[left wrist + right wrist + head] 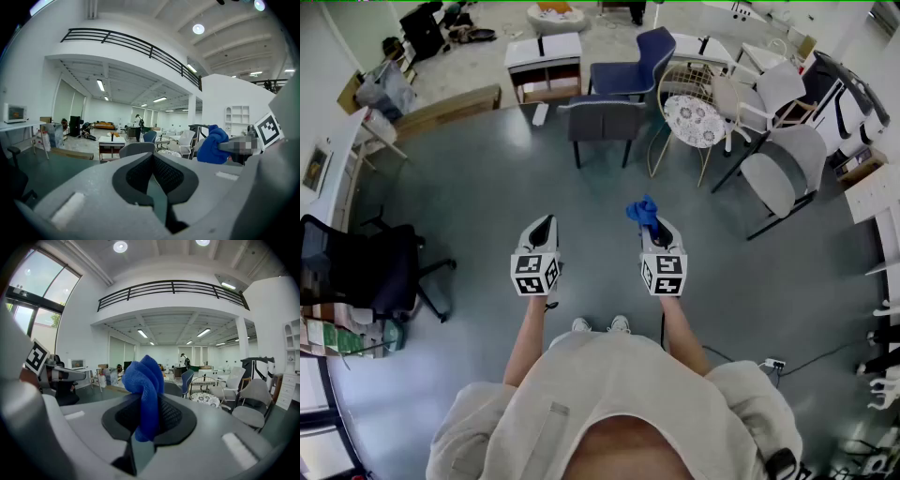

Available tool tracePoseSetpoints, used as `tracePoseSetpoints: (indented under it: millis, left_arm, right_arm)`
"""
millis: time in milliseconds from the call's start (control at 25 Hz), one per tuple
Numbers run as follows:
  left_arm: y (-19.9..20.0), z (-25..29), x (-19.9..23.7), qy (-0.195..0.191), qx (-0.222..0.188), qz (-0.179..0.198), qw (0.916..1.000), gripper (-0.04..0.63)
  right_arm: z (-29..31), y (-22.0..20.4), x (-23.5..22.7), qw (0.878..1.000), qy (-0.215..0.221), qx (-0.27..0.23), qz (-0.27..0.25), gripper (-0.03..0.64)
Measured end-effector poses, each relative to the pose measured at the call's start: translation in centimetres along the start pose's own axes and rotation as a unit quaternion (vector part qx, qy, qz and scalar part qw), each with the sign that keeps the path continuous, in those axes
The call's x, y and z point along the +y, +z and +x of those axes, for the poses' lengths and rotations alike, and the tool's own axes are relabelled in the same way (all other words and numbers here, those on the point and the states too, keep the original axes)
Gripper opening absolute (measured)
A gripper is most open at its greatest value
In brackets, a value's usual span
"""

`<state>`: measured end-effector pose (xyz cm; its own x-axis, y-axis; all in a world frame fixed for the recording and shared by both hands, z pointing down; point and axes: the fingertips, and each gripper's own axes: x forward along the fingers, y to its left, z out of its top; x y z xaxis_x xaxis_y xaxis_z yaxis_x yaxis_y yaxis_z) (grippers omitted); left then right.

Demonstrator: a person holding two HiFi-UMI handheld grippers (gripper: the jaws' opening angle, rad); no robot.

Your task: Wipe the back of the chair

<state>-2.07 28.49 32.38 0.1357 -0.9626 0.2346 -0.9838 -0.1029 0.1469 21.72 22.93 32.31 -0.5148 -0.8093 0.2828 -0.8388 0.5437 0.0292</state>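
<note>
Within right gripper, blue cloth lengthwise forward beyond jaws.

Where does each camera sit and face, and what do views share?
Head view: on the person's head, steeply down at the left hand-held gripper, right hand-held gripper, forearms, and grey chair ahead.
Left gripper view: on the left hand-held gripper, forward along its shut jaws towards the chairs.
Right gripper view: forward along jaws clamping the blue cloth.
Shared: all three show the blue cloth.
</note>
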Motion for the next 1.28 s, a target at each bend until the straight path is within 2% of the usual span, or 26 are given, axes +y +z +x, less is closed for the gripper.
tracePoseSetpoints:
  millis: [600,1280]
  left_arm:
    - [0.0,-0.5,2.0,-0.011,0.000,0.003,0.9999,0.002]
    - [-2.1,-1.7,7.5,-0.026,0.017,-0.010,0.9995,0.002]
  right_arm:
    - [0.9,0.2,2.8,1.000,0.003,-0.001,0.004,0.067]
    - [3.1,-0.4,8.9,1.000,0.006,0.022,-0.008,0.067]
